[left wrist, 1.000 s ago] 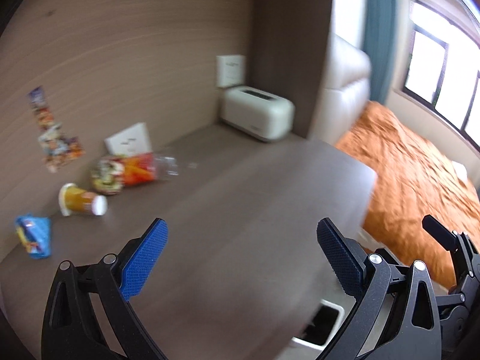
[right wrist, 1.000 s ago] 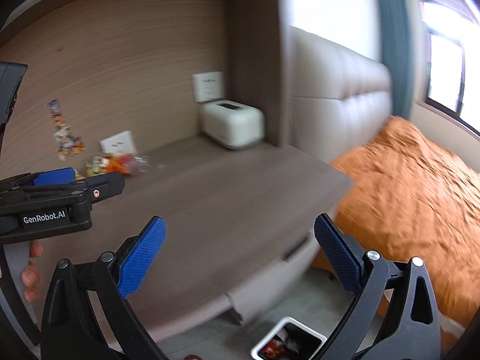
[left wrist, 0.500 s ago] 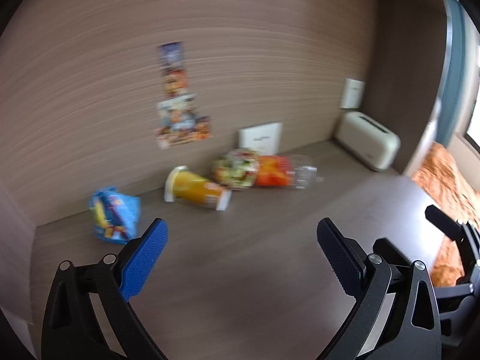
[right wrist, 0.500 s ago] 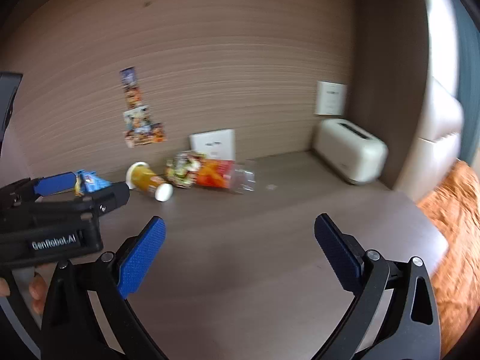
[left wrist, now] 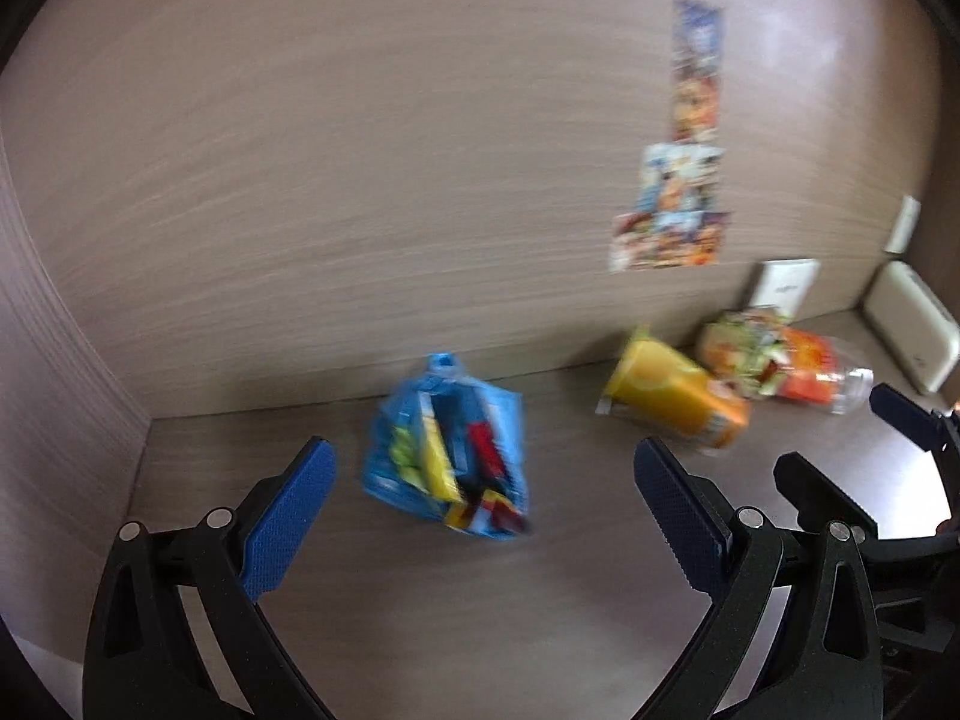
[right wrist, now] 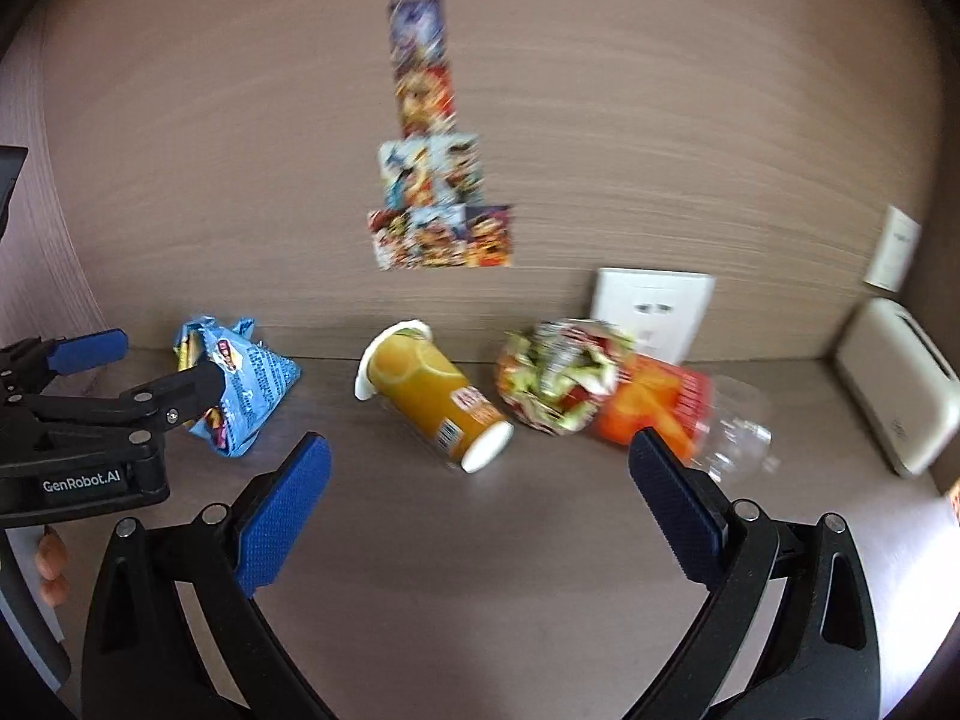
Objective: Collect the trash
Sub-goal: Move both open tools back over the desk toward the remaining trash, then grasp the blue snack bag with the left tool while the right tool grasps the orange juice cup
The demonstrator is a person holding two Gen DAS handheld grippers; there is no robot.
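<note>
A crumpled blue snack bag (left wrist: 447,450) lies on the brown desk (left wrist: 480,600), just ahead of my open, empty left gripper (left wrist: 480,492). It also shows in the right wrist view (right wrist: 252,384), partly behind the left gripper's fingers (right wrist: 90,351). An orange cup (right wrist: 435,396) lies on its side ahead of my open, empty right gripper (right wrist: 480,486). A crumpled colourful wrapper (right wrist: 561,381) and a clear plastic bottle with an orange label (right wrist: 678,414) lie to its right. The cup (left wrist: 675,399) also shows in the left wrist view.
A wood-grain wall (right wrist: 600,120) with picture stickers (right wrist: 435,180) backs the desk. A white socket plate (right wrist: 654,312) leans at the wall. A cream toaster (right wrist: 900,384) stands at the far right. A side wall (left wrist: 54,360) closes the left.
Both grippers have swung left from the bed and the floor bin toward the desk's back wall and moved closer to the trash. Both stay open.
</note>
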